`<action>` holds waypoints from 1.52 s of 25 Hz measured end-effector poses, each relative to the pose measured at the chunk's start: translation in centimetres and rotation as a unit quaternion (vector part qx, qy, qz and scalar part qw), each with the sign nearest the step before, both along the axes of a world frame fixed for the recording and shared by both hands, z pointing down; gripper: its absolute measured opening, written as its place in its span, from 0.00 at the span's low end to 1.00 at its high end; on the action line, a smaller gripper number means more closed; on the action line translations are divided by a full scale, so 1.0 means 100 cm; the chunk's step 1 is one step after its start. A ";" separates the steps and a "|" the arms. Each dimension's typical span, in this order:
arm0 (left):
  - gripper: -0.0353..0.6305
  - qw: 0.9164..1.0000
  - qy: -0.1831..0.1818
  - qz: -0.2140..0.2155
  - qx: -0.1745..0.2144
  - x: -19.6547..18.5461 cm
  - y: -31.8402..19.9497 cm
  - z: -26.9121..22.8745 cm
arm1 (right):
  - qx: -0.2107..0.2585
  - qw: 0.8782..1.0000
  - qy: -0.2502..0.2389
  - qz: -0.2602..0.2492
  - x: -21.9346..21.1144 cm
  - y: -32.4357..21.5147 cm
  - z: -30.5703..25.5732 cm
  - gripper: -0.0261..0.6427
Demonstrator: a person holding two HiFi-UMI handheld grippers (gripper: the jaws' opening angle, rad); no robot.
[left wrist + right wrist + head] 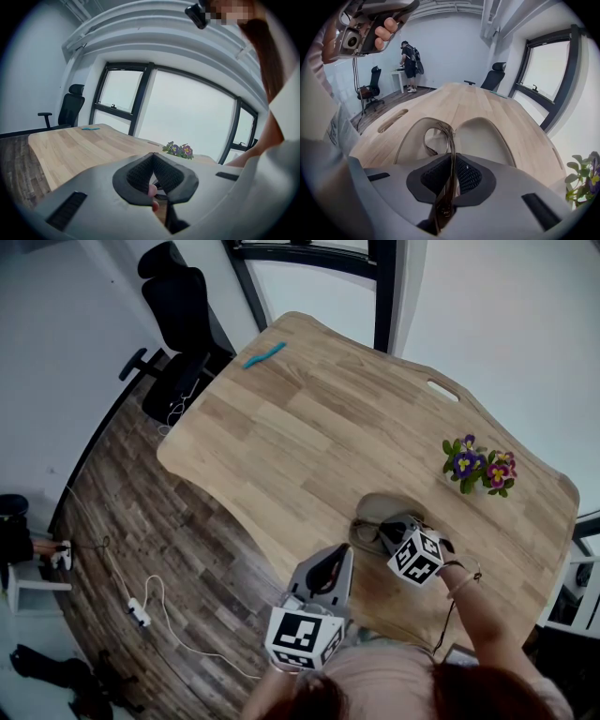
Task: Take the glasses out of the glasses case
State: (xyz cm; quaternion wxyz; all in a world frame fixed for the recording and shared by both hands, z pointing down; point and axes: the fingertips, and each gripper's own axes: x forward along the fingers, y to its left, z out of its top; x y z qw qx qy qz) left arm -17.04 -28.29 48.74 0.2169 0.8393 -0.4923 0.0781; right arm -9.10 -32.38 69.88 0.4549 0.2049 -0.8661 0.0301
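right gripper (451,174): clamped on the glasses (452,150) frame, pinched edge-on for a firm lift
glasses: over the open glasses case (482,138), contact unclear
left gripper (153,169): jaws together, empty, parked at the table (281,427) edge, likely to stay clear

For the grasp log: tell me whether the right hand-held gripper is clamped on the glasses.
Yes, the right hand-held gripper has its jaws shut on the frame of the glasses.

My left hand-held gripper (343,557) and right hand-held gripper (386,529) are grey shells with black ribbed pads (138,176) and black-and-white marker cubes (302,637); I wear a thin bracelet (466,579).
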 end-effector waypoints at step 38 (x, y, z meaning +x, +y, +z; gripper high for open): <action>0.06 0.998 -0.006 -0.039 0.056 -0.008 0.021 -0.032 | 0.092 0.992 -0.075 0.047 0.008 0.009 -0.085 0.06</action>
